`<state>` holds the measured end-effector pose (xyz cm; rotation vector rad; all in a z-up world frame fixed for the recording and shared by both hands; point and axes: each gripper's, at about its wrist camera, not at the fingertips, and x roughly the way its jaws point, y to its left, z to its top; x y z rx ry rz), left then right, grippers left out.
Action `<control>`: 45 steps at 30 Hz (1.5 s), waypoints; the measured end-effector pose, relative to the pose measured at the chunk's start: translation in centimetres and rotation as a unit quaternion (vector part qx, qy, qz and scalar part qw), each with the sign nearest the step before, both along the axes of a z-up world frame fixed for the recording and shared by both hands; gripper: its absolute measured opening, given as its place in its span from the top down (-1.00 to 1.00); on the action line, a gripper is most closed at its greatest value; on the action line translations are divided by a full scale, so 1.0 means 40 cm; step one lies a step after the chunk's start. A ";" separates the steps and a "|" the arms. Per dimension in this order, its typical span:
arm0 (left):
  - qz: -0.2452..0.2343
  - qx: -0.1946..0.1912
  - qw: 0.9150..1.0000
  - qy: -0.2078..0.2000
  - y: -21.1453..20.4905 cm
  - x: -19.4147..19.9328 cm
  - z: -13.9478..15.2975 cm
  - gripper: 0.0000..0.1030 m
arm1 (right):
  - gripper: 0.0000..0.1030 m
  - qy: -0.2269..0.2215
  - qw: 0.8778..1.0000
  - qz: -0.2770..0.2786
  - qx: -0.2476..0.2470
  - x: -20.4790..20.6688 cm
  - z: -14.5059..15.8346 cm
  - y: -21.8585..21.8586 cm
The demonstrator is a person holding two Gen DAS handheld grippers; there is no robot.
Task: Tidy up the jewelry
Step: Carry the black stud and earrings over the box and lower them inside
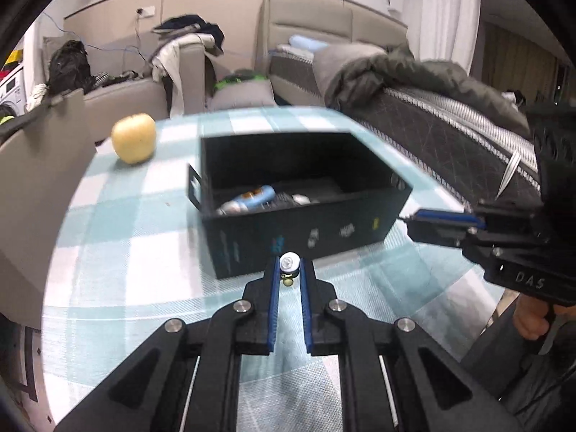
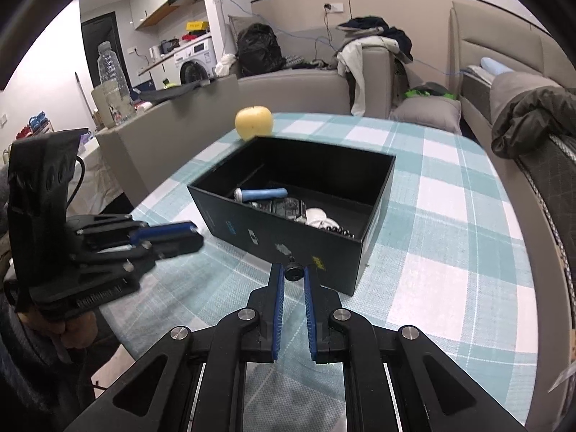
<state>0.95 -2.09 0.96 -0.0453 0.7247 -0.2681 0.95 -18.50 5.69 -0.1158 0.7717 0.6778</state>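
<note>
Left wrist view: the left gripper (image 1: 290,264) is clamped on a small silver-topped trinket (image 1: 289,263) just before the black box (image 1: 306,232). The right gripper (image 2: 294,273) pinches a small black knob-like piece (image 2: 294,272) near the box's front wall. An apple (image 1: 133,138) sits behind on the checked cloth (image 1: 126,252).

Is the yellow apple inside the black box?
No, the yellow apple sits on the checked tablecloth behind the black box, outside its walls.
</note>
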 end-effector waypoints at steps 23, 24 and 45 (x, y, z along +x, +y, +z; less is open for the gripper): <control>0.042 -0.038 0.996 -0.064 0.045 -0.005 0.109 0.88 | 0.80 -0.046 0.995 -0.019 0.089 -0.002 0.138 -0.007; 0.048 -0.037 0.996 -0.065 0.046 -0.004 0.122 0.88 | 0.80 -0.045 0.994 -0.015 0.100 -0.003 0.156 -0.005; 0.042 0.019 0.995 -0.090 0.005 0.060 0.270 0.88 | 0.80 -0.032 0.994 -0.040 0.096 0.091 0.246 -0.046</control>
